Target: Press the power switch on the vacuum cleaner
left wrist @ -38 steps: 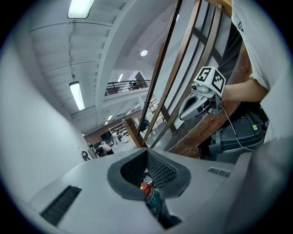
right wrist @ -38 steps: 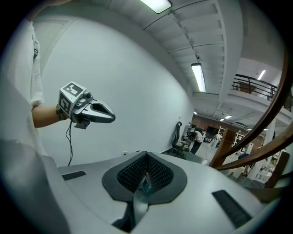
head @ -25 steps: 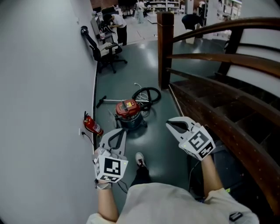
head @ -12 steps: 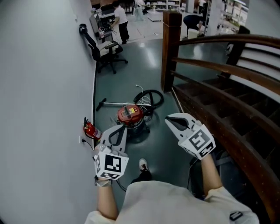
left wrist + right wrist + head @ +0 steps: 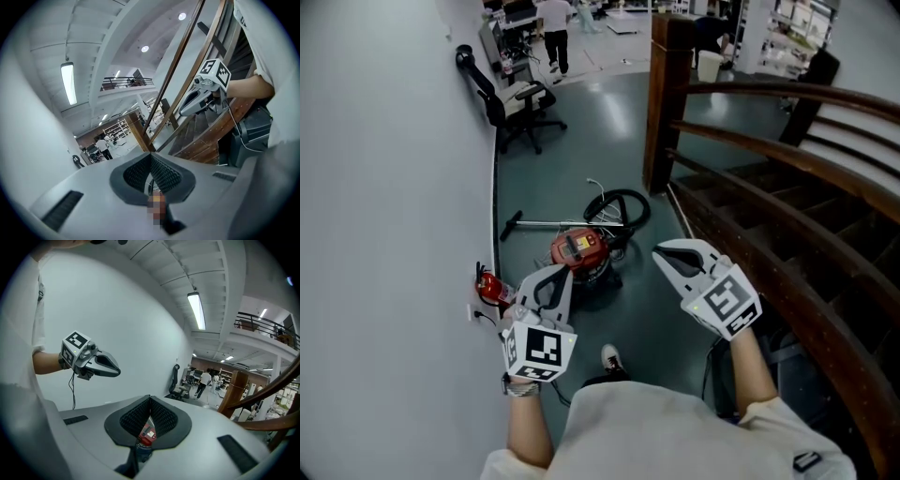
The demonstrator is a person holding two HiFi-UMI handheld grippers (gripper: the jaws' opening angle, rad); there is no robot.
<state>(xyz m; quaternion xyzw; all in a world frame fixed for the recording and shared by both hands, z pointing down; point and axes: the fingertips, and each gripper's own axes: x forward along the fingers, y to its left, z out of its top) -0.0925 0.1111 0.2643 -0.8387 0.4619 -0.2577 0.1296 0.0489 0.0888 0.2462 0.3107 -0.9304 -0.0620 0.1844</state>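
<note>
The vacuum cleaner (image 5: 577,247) stands on the dark floor ahead, a red top on a dark drum. Its black hose (image 5: 620,205) is coiled behind it and its wand (image 5: 536,223) lies to the left. My left gripper (image 5: 556,273) is held in the air just left of and short of the vacuum, shut and empty. My right gripper (image 5: 662,251) hovers to the vacuum's right, also shut with nothing in it. In the right gripper view the vacuum cleaner (image 5: 146,435) shows below the closed jaw tips (image 5: 150,399), and the left gripper (image 5: 102,364) floats at the left.
A red fire extinguisher (image 5: 492,289) sits against the white wall (image 5: 384,234) at the left. A wooden staircase (image 5: 787,216) with its post (image 5: 667,94) runs along the right. An office chair (image 5: 511,103) and a person (image 5: 553,23) are farther back.
Both grippers have been carried forward along the wall, and the vacuum now sits closer to the left gripper's tip. Both stayed shut.
</note>
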